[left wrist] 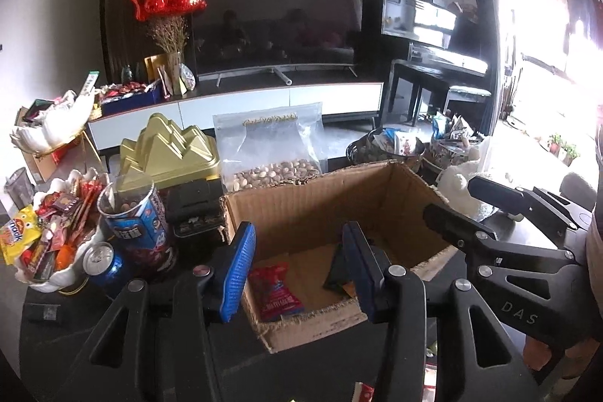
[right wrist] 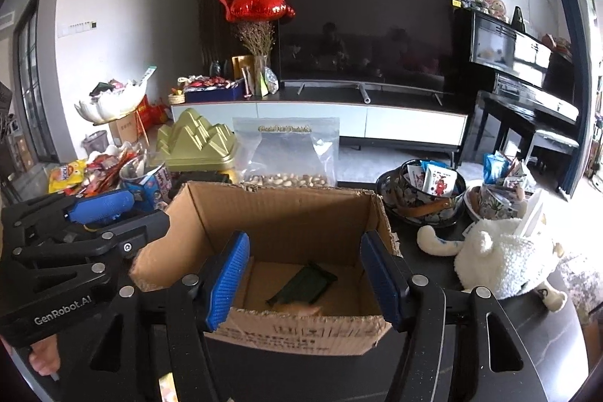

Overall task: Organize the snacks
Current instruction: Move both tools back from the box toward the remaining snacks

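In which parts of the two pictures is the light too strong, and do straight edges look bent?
Left wrist view: the bright window area at the right is washed out white, hiding detail there. Right wrist view: light is more even, with faint reflections on the black television screen. Both views: fisheye bending curves the white television cabinet and darkens the corners.

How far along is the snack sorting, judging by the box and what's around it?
Early. Done: the cardboard box holds a red packet and a dark packet. In hand: nothing; the left tool and right tool both hang open over the box. Left: the heaped white bowl of snacks, the blue can, the bag of nuts and the patterned bowl of packets are still outside.
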Tool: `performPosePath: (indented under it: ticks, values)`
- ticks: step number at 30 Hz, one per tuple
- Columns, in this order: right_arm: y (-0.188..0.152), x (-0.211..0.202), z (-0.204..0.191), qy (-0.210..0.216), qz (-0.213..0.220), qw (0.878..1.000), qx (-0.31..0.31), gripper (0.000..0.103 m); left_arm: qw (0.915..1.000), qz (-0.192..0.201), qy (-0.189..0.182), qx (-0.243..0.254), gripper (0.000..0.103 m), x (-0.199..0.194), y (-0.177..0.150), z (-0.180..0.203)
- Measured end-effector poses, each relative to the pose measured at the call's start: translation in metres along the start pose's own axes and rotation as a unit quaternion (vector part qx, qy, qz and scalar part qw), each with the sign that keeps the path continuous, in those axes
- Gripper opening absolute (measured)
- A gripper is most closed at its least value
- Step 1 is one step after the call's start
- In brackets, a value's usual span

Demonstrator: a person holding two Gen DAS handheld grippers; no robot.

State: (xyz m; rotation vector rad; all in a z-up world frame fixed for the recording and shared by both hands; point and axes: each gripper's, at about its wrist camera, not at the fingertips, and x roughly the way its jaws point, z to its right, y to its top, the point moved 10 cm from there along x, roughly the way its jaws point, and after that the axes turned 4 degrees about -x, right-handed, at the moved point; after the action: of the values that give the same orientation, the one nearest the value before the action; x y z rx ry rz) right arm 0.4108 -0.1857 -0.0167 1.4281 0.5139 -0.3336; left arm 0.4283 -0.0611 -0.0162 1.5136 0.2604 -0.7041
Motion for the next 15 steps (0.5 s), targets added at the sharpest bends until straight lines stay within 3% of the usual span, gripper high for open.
performPosePath:
  ticks: [15]
  values:
    - [-0.021,-0.071,-0.006,-0.032,0.018,0.999,0.018,0.063,0.9995,0.026,0.015,-0.014,0.049,-0.073,-0.021,0.005]
